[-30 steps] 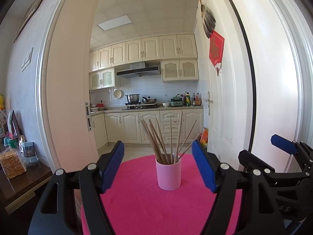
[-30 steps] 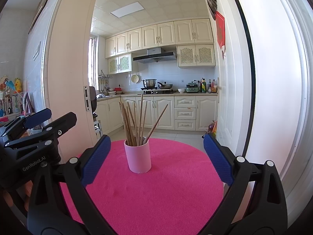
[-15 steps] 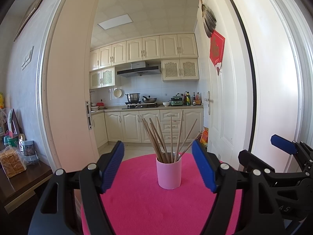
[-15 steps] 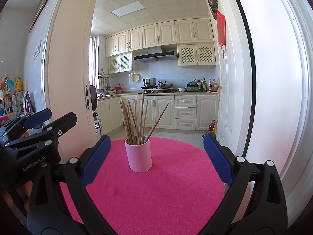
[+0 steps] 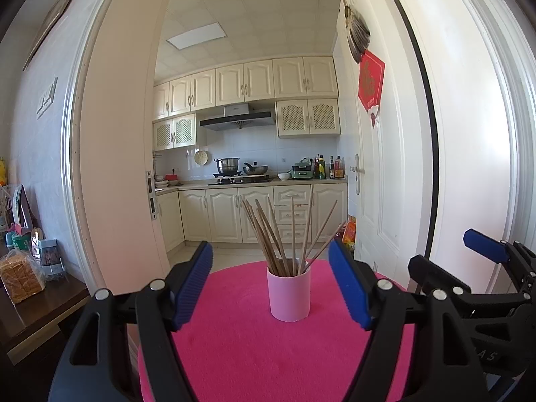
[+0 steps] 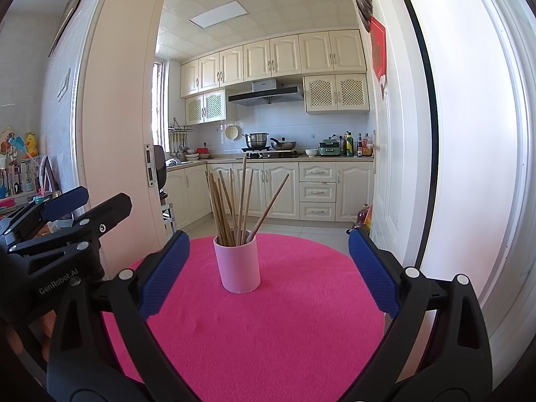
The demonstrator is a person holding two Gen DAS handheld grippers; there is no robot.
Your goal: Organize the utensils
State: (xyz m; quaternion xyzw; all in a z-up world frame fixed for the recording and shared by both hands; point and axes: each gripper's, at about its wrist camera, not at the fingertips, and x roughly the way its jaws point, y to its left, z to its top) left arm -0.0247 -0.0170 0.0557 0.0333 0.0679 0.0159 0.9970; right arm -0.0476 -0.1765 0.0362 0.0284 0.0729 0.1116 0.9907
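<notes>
Round pink mat, pink cup of chopsticks; cream kitchen beyond; both tongs gaping, empty

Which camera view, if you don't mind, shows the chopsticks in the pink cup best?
The left wrist view: the chopsticks fan apart there above the pink cup, so single sticks are easier to pick out. The right wrist view shows them larger but bunched together.

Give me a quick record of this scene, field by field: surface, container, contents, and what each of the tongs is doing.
surface: round pink mat
container: pink cup, upright on the mat
contents: wooden chopsticks, standing fanned out in the cup
left tongs: open, empty, cup ahead between the fingers
right tongs: open, empty, short of the cup
</notes>
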